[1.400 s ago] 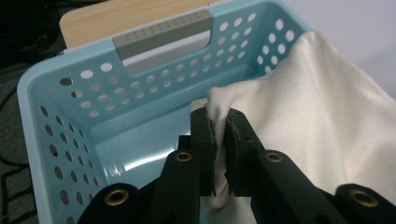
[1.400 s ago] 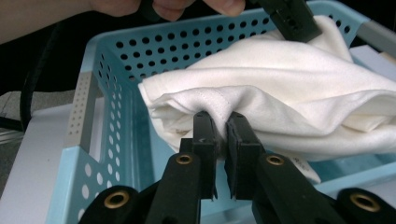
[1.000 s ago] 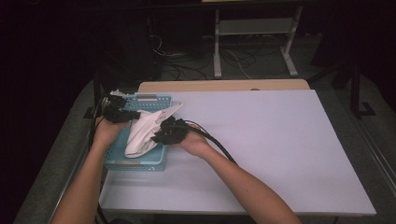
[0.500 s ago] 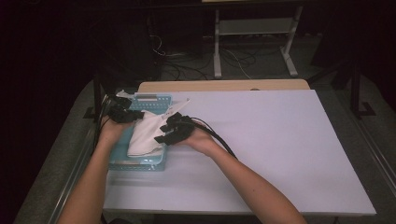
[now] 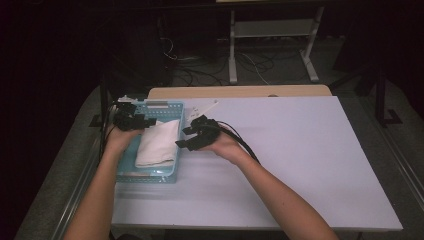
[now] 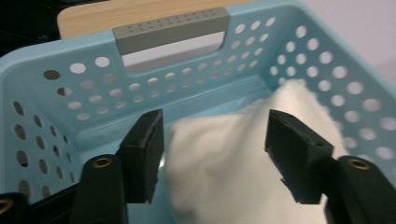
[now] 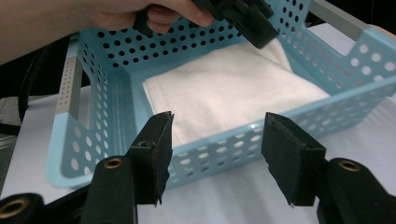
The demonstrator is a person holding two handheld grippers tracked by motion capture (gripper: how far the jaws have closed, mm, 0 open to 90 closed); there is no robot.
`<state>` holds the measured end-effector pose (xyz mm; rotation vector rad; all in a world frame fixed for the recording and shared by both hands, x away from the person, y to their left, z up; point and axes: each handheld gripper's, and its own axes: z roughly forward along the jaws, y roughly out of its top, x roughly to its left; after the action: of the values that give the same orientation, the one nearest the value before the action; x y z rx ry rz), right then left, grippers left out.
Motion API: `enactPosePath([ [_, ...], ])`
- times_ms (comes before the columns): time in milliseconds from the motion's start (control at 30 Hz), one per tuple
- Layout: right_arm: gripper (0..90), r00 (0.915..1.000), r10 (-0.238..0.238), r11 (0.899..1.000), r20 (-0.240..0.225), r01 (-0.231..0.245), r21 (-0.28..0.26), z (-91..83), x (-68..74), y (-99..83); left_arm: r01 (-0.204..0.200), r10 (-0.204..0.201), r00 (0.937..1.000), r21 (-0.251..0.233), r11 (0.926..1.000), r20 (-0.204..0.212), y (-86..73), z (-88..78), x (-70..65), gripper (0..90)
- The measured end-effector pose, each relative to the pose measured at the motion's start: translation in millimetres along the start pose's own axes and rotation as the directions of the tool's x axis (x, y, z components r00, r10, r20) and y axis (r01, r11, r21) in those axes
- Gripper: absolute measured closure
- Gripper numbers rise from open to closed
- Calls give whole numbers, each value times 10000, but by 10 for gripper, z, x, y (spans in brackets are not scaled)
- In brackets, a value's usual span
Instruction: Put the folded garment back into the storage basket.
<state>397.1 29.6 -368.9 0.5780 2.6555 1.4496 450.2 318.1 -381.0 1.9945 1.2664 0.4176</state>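
High view: the folded white towel (image 5: 159, 142) lies in the blue basket (image 5: 150, 176) at the desk's (image 5: 310, 165) left, long axis running away from the person.

Left gripper view: the left gripper's (image 6: 212, 140) fingers have just been opening, spread about a towel hump.

Right gripper view: the right gripper (image 7: 215, 140), fingers just opened and empty, faces the basket's perforated wall.
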Motion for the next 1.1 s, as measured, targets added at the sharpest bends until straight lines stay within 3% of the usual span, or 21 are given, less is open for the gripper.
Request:
enactPosePath([
  [133, 404, 9999, 98, 10000, 99, -98, -2, -82, -55, -45, -84, 84, 9999, -33, 10000, 125, 13, -42, -64, 252],
  [233, 389, 9998, 155, 9999, 158, -155, 10, -127, -94, -68, -86, 87, 9999, -144, 9999, 66, 38, -87, -125, 197],
  [333, 367, 9997, 197, 9998, 134, -197, 48, -178, -140, -96, -27, 33, 9996, -197, 9998, 276, 52, -136, -195, 157],
  [433, 351, 9997, 166, 9998, 183, -169, 120, -239, -183, -134, -280, 286, 9992, -208, 9994, 267, 66, -170, -286, 147],
  [633, 316, 9988, 411, 9990, 266, -415, 159, -393, -263, -219, -395, 414, 9979, -384, 9985, 492, 83, -225, -449, 139],
  [867, 279, 9973, 516, 9986, 522, -511, -110, -588, -321, -350, -412, 449, 9965, -532, 9977, 705, 23, -264, -592, 134],
  [1100, 251, 9969, 495, 9984, 609, -478, -293, -771, -352, -485, -728, 772, 9933, -532, 9959, 859, 3, -319, -750, 119],
])
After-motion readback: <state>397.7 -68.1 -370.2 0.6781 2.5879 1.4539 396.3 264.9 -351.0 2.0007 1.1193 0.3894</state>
